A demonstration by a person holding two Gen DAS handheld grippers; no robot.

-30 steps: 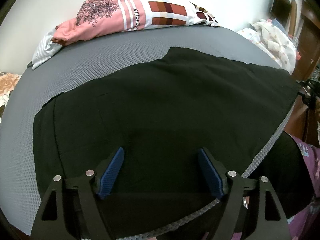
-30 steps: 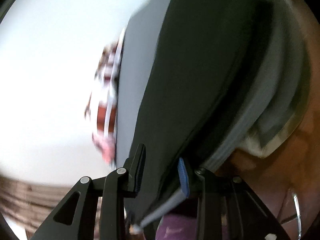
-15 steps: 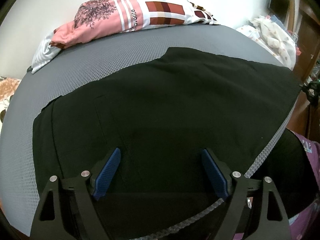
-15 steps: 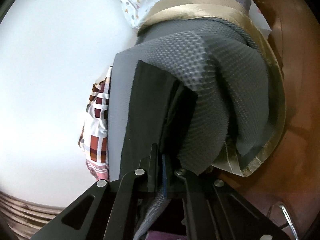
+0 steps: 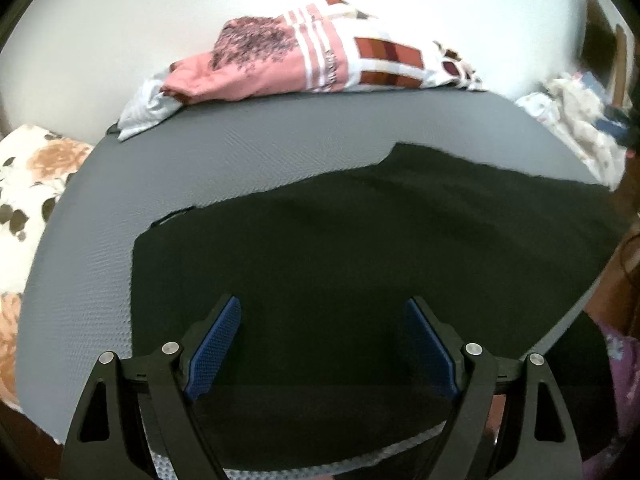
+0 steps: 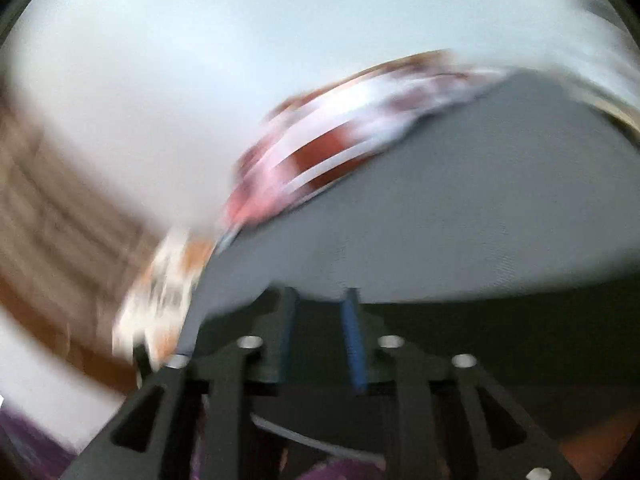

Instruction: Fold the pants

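Black pants point(image 5: 360, 248) lie spread flat on the grey mesh bed cover point(image 5: 248, 148), reaching the bed's right edge. My left gripper point(image 5: 320, 344) is open and empty, its blue pads hovering above the near part of the pants. The right wrist view is heavily blurred by motion. There my right gripper point(image 6: 318, 332) stands over dark pants fabric point(image 6: 500, 340) with its blue pads a narrow gap apart. I cannot tell whether fabric is pinched between them.
A pink and white patterned pillow point(image 5: 312, 68) lies at the bed's far edge against a white wall. Floral bedding point(image 5: 24, 192) is at the left. Light clutter point(image 5: 576, 120) sits at the far right. The near bed edge point(image 5: 360, 460) is just below my left gripper.
My right gripper swung fast from the bed's corner to face across the bed, and its jaws parted slightly. My left gripper pulled back and shifted left, and stayed open.
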